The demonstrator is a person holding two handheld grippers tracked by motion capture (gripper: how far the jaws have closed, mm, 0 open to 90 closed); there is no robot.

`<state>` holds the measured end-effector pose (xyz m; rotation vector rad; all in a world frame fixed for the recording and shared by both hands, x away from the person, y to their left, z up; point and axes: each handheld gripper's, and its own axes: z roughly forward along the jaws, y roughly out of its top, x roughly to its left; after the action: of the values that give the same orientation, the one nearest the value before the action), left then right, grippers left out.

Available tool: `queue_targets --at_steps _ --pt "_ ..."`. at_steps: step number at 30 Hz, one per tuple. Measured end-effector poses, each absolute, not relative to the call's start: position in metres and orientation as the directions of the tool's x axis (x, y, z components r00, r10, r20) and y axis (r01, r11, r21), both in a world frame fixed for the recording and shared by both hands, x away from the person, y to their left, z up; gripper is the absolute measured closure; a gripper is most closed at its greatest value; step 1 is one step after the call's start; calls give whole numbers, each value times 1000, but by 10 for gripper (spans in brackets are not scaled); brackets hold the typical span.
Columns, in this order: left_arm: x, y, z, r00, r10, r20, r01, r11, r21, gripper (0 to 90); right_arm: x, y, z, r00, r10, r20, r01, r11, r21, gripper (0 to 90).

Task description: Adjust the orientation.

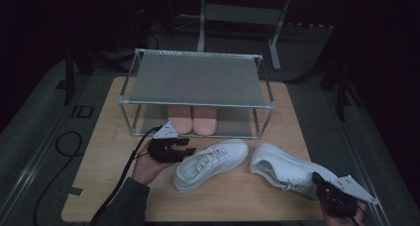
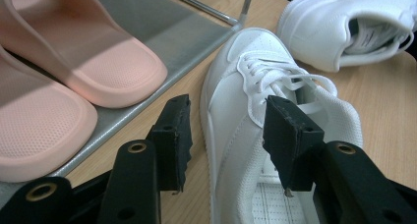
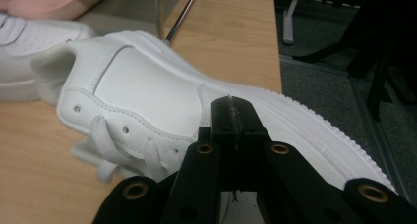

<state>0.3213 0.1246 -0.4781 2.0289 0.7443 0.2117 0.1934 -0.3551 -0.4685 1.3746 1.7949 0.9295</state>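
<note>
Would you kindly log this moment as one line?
left gripper: open at left sneaker | right gripper: shut by right sneaker | slippers: on rack

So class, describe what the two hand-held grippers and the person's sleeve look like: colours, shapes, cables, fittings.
Both the left gripper and right gripper are black, each topped by a grey three-cornered plate. The jaws end in blocky black pads, with brass-coloured ringed holes along the jaw arms. A black cable trails from the left gripper. The left forearm wears a dark grey sleeve.

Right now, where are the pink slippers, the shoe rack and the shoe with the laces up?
pink slippers (image 1: pixel 192 119), high view, toes of the pair.
shoe rack (image 1: pixel 197 79), high view, top shelf.
laced white shoe (image 1: pixel 210 162), high view, laces.
</note>
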Motion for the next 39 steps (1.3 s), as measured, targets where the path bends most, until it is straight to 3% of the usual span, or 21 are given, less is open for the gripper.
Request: queue_targets --at_steps 7,14,31,39 --pt "322 123 -480 804 578 -140 423 -391 818 533 225 -357 -467 -216 974 -71 475 169 864 858" --pt "323 121 -483 804 576 -147 430 -395 812 530 277 -362 -473 -214 977 -16 532 130 837 900" --pt "324 121 -486 804 571 -163 441 -389 809 531 309 -362 -482 -321 946 -45 543 222 810 900" --pt "324 121 -485 803 573 -163 441 -389 809 531 324 -364 -496 -379 925 -3 578 240 780 900"
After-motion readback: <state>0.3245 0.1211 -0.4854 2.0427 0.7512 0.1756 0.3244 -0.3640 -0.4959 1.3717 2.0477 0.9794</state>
